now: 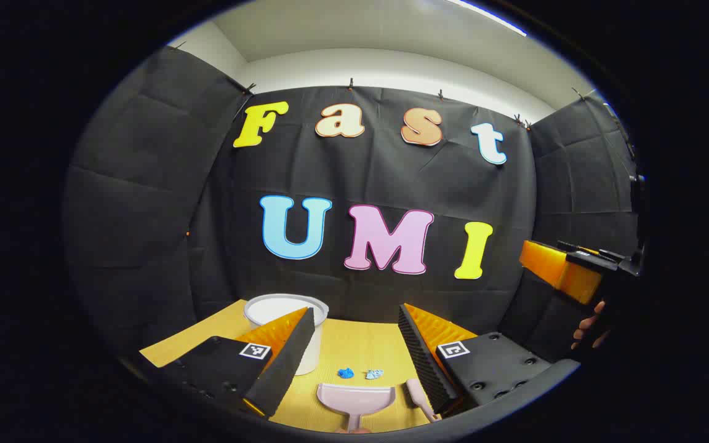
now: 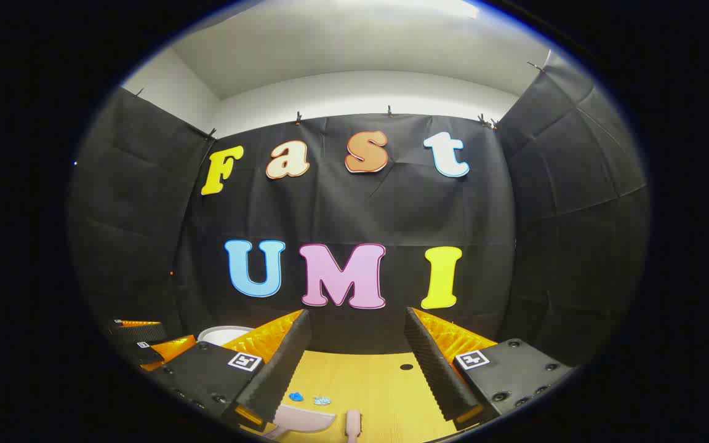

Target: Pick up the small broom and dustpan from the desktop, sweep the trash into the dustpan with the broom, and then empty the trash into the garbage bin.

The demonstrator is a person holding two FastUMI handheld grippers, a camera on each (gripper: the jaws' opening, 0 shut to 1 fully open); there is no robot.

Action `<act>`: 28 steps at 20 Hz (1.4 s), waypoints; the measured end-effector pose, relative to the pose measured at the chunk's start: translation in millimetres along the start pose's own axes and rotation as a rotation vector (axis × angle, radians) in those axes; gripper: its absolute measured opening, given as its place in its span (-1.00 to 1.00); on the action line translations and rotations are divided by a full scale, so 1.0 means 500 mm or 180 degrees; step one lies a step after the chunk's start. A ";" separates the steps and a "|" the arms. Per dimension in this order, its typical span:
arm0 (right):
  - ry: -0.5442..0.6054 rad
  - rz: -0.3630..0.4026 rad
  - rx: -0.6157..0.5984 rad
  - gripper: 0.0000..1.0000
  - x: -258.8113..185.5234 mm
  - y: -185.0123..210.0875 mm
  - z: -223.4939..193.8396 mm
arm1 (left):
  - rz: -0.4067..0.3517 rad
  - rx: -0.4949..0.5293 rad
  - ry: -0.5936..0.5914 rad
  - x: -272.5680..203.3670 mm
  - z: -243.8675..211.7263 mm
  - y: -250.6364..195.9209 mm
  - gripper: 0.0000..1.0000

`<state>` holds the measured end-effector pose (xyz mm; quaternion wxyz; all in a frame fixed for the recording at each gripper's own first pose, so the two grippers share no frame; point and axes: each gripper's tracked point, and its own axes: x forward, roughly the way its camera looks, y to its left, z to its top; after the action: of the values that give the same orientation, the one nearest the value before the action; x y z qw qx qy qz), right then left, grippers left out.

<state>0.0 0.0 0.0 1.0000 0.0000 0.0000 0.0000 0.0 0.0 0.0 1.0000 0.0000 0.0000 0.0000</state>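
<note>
1. Both tools are up in the air above the surface [image 1: 354, 344], nothing picked up yet. By the look of it, the task hasn't begun.
2. The left tool [image 1: 354, 357] has its fingers spread wide and empty. The pink dustpan [image 1: 356, 397] lies flat right below the gap, mouth facing the back wall.
3. The right tool [image 2: 354, 363] is likewise spread and empty. The small broom [image 2: 352, 423] lies just beneath it, beside the dustpan [image 2: 305, 419].
4. In the left gripper view the broom [image 1: 419, 397] sits just right of the dustpan, partly tucked behind the right finger.
5. The trash: two small blue scraps [image 1: 359, 373] lying close together, just beyond the dustpan's mouth.
6. The white garbage bin [image 1: 287, 329] stands at the back left, partly behind the left finger.
7. All of it is left, I'd say: grasp both items, sweep, tip into the bin.
8. Room to move: open surface lies right of the broom and behind the scraps. The booth wall closes off the back, and the bin sits near the surface's left edge, so tipping needs care there.
9. The other tool [image 1: 567, 271] hangs off to the right, well apart.
</note>
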 end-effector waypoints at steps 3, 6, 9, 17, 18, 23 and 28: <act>0.0040 -0.0007 -0.0017 0.95 -0.002 -0.004 -0.011 | 0.0058 0.0043 -0.0013 0.006 0.009 0.013 0.61; 0.0073 -0.0022 0.0002 0.96 -0.005 -0.008 -0.016 | 0.0127 0.0141 -0.0077 0.010 0.018 0.026 0.61; 0.0079 -0.0043 -0.0030 0.87 -0.008 -0.011 -0.022 | 0.0151 0.0162 -0.0088 0.014 0.020 0.030 0.61; 0.0079 -0.0057 -0.0088 0.87 -0.007 -0.010 -0.029 | 0.0140 0.0239 -0.0161 0.019 0.031 0.026 0.61; 0.0079 -0.0052 -0.0091 0.87 -0.006 -0.007 -0.028 | 0.0121 0.0244 -0.0157 0.020 0.029 0.023 0.62; 0.0059 -0.0028 -0.0121 0.96 -0.003 0.004 -0.021 | 0.0063 0.0216 -0.0153 0.023 0.032 0.017 0.60; 0.0061 0.0029 -0.0166 0.87 0.003 0.024 -0.023 | 0.0028 0.0224 -0.0155 0.029 0.033 0.009 0.60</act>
<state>1.4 11.8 -11.5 0.9996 -0.0260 0.0095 0.0046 14.5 4.7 16.5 0.9991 0.0352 -0.0243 0.0044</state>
